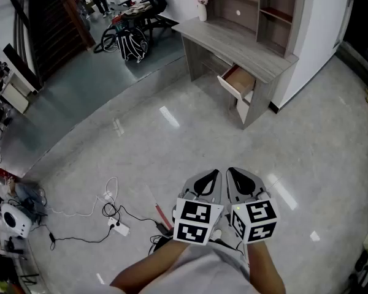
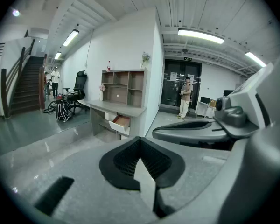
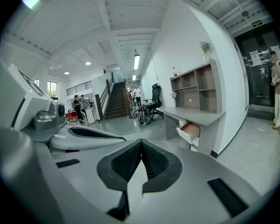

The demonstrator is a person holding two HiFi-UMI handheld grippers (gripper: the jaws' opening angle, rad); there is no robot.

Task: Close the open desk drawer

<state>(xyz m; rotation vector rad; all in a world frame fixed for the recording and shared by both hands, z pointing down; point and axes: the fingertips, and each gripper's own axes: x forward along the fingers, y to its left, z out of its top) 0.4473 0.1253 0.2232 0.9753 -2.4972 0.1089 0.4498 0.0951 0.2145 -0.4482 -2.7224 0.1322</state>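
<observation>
A grey wooden desk stands against the white wall, well ahead of me across the floor. Its top drawer is pulled out and shows a brown inside. The left gripper view has the drawer small at centre-left, and the right gripper view has the drawer right of centre. My left gripper and right gripper are held side by side low in the head view, far from the desk. Both point towards it. The left gripper and the right gripper are shut, with nothing between the pads.
A shelf unit and a flower vase stand on the desk. Cables and a power strip lie on the floor to my left. A backpack, an office chair and a staircase are further left. A person stands by dark doors.
</observation>
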